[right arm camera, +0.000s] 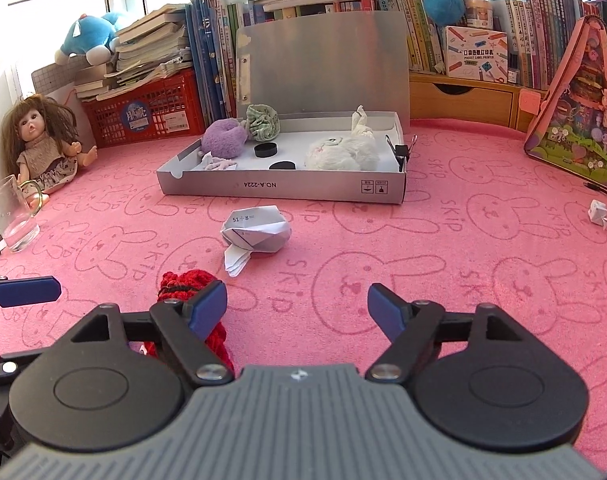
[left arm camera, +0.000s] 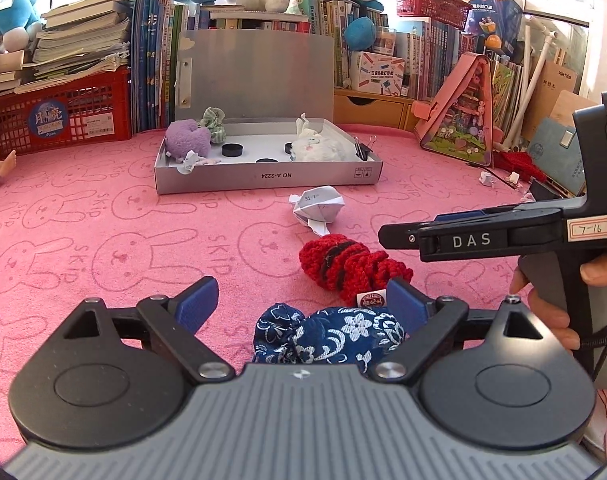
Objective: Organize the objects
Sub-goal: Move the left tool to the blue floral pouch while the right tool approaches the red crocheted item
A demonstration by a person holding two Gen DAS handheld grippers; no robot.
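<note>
Fuzzy pink mat [left arm camera: 103,216]; left hand-held gripper [left arm camera: 303,300] spread around brocade pouch [left arm camera: 331,336]; right hand-held gripper [right arm camera: 297,306] agape.

left gripper [left arm camera: 303,300] was chunky black plastic, blue fingertips [left arm camera: 197,298], silver screws, ribbed grey top plate, two round black discs, right gripper [right arm camera: 297,306] looked identical, white "DAS" lettering, handwritten "7-16" sticker, black cable, bare-skinned hand [left arm camera: 559,304] on its handle

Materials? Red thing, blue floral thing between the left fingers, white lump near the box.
Red roll: knitted or crocheted yarn, ribbed loops showing. Blue floral pouch: woven fabric, slightly shiny pattern, possibly brocade. White lump: folded printed paper, crisp creases.
</note>
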